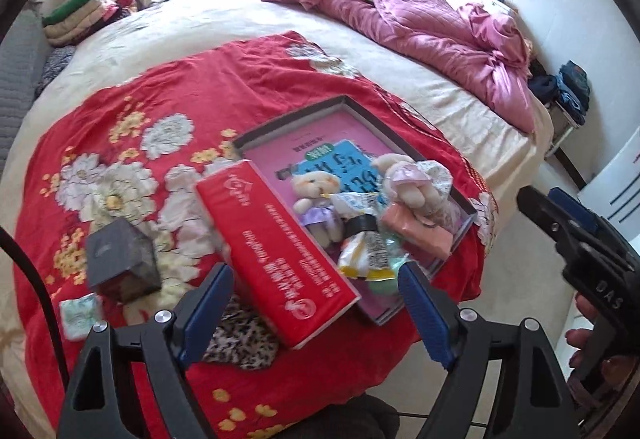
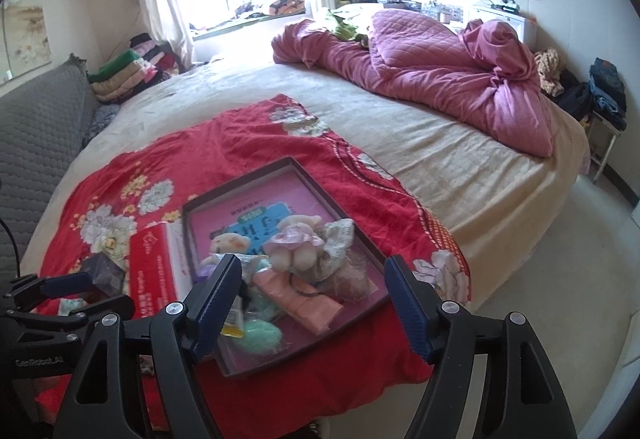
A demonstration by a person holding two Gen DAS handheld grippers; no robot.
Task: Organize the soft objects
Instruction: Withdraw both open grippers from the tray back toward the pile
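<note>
The left wrist camera looked steeply down along its fingers from above the bed's near edge, close over the red blanket [image 1: 240, 87] and the shallow box [image 1: 352, 111]. The right wrist camera sat to its right, tilted less, taking in more of the room. Both shared the box [image 2: 288, 167], the blanket [image 2: 248, 127] and the bed's far edge.

Both grippers [image 1: 316, 303] [image 2: 310, 301] open, empty

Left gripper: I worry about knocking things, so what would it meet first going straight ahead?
Probably the long red cardboard box, which lies between the open left gripper fingers' line; depth is uncertain.
</note>
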